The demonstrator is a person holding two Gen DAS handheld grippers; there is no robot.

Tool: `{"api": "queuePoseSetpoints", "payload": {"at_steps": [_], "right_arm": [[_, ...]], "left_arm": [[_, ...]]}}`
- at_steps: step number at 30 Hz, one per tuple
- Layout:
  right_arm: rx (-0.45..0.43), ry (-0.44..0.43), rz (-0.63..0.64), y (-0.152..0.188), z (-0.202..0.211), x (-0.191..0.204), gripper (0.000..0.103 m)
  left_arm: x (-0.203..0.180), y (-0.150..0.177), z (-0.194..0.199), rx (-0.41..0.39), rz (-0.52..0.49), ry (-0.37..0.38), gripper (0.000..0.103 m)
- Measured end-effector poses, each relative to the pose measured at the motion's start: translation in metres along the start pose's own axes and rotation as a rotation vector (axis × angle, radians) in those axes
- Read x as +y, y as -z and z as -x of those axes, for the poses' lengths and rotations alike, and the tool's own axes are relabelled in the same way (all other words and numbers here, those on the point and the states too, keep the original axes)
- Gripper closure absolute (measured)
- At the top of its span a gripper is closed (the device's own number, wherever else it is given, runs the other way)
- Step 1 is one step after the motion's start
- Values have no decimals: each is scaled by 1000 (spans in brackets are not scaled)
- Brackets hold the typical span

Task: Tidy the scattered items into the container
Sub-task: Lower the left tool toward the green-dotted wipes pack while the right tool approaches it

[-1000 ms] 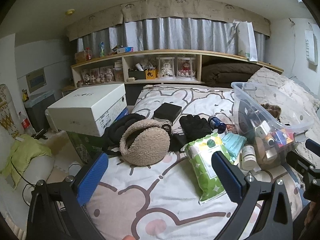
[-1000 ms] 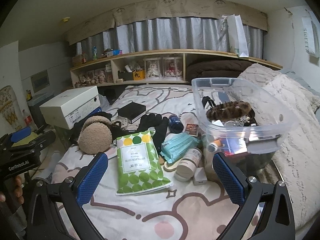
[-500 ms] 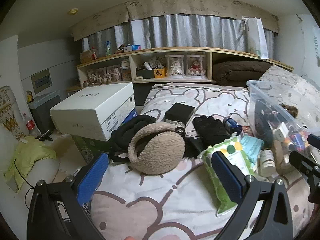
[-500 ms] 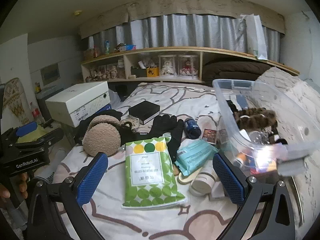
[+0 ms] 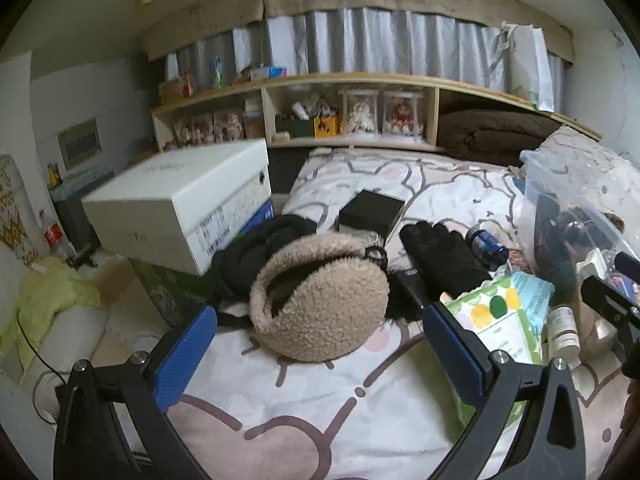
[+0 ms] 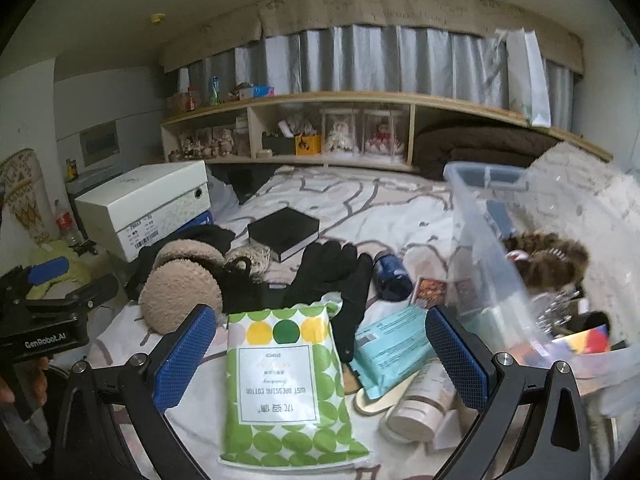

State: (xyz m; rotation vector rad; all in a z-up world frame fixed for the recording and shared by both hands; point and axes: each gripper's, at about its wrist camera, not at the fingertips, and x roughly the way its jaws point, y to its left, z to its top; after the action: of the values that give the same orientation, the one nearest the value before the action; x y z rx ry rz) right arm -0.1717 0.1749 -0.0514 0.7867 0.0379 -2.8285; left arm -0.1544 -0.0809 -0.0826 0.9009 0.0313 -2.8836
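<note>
A clear plastic bin (image 6: 484, 236) with several items inside stands on the bed at the right; it also shows in the left wrist view (image 5: 568, 196). Scattered beside it lie beige fuzzy earmuffs (image 5: 320, 300), black gloves (image 6: 332, 272), a green dotted cotton pack (image 6: 284, 384), a teal packet (image 6: 392, 344), a blue bottle (image 6: 394, 276), a black box (image 6: 284, 232) and a cream tube (image 6: 420, 404). My left gripper (image 5: 320, 356) is open and empty, just short of the earmuffs. My right gripper (image 6: 320, 356) is open and empty over the green pack.
A white shoebox (image 5: 180, 208) sits on stacked boxes left of the bed. A wooden shelf (image 5: 360, 112) with dolls and a brown blanket (image 5: 492, 136) runs along the bed head. A fuzzy cream blanket (image 6: 580, 188) lies behind the bin.
Both grippers have swung left and closer to the bed. The earmuffs now fill the middle of the left view; the green pack sits between the right fingers. The bin has shifted toward the right edge.
</note>
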Motion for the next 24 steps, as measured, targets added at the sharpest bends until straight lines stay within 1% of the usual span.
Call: {"api": "queuePoseSetpoints", "payload": {"at_steps": [1,4,7,11,14,17,18,19,20,21,22,23,24], "right_arm": [[15,-3,-1,2,-5,-1,0],[62,-13,-3,14,-18,-1,0],[144,-12,0,28,-33,-5,0],[232,-67,-59,43,-47,-15,0],[254,-69,-98,49,-54,-21,0],[264,-80,-108,52,-60,-23,0],[266,-92,-108,53,-61,-23,4],[271,-107,-108,54,-63,-22,12],[277,-119,-109,55,-64,-22,18],[283,-128,-111,55,-65,-22,30],[290,-132,-115,56,-67,-22,40],[298,-134,-120,57,-69,-24,42],[304,-135,-126,58,-71,-25,42]], "left_arm": [[0,2,-5,22,11,16,0],[-1,9,-15,60,18,14,0],[0,17,-22,100,37,22,0],[-1,30,-29,147,42,31,0],[-10,38,-33,158,-1,46,1],[-22,41,-32,155,-34,81,1],[-26,42,-32,155,-42,94,3],[-30,43,-32,159,-51,111,9],[-34,44,-33,166,-60,130,13],[-38,45,-34,178,-66,148,21],[-41,47,-36,196,-68,168,25],[-44,50,-38,213,-65,186,27],[-48,52,-39,229,-60,205,31]]}}
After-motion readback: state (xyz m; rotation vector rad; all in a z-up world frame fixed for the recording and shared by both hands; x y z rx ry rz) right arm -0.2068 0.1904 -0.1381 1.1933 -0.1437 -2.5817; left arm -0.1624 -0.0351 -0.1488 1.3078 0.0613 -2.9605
